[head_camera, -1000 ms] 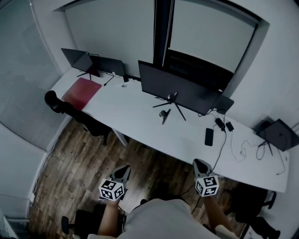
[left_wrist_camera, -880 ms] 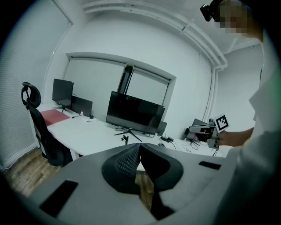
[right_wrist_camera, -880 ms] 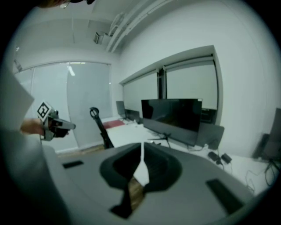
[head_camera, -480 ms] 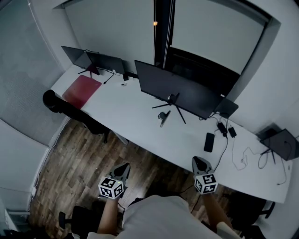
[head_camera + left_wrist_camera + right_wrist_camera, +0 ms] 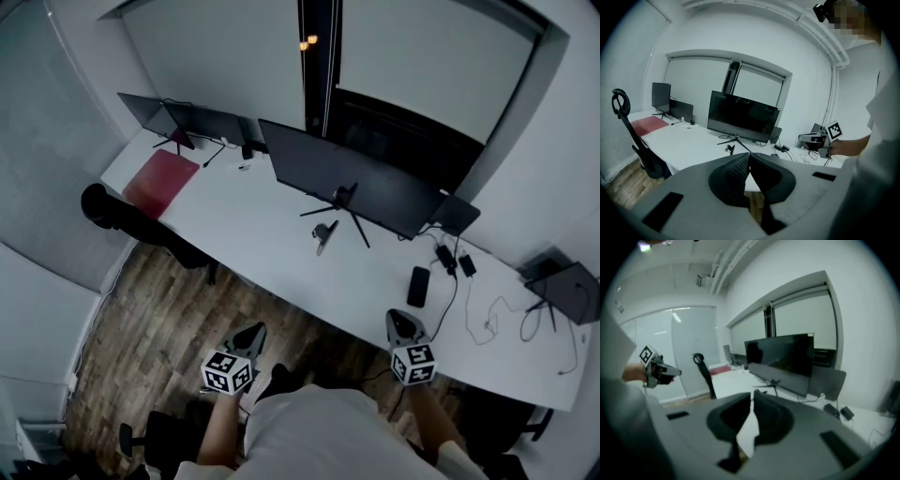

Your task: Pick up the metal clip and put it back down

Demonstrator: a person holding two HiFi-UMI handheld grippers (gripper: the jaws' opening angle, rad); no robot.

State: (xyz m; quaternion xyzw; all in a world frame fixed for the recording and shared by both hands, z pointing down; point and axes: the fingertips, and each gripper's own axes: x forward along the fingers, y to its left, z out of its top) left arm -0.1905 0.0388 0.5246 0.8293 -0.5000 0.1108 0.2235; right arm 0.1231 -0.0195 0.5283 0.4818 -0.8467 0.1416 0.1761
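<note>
The metal clip (image 5: 323, 234) is a small dark object lying on the white desk (image 5: 272, 234), just in front of the large monitor's stand; it also shows as the clip (image 5: 730, 149) in the left gripper view. My left gripper (image 5: 249, 334) hangs over the wooden floor, short of the desk's near edge, jaws shut and empty (image 5: 749, 154). My right gripper (image 5: 401, 321) hovers at the desk's front edge near a black phone, its jaws (image 5: 752, 393) together with nothing between them. Both grippers are far from the clip.
A large monitor (image 5: 347, 180) stands mid-desk, with smaller screens (image 5: 178, 117) and a red mat (image 5: 162, 172) at the far left. A phone (image 5: 418, 279), chargers and cables (image 5: 452, 258) lie to the right. A black office chair (image 5: 117, 211) stands at the desk's left end.
The head view has shifted a little, and the desk sits slightly lower-left in frame. Both grippers stay shut in about the same places.
</note>
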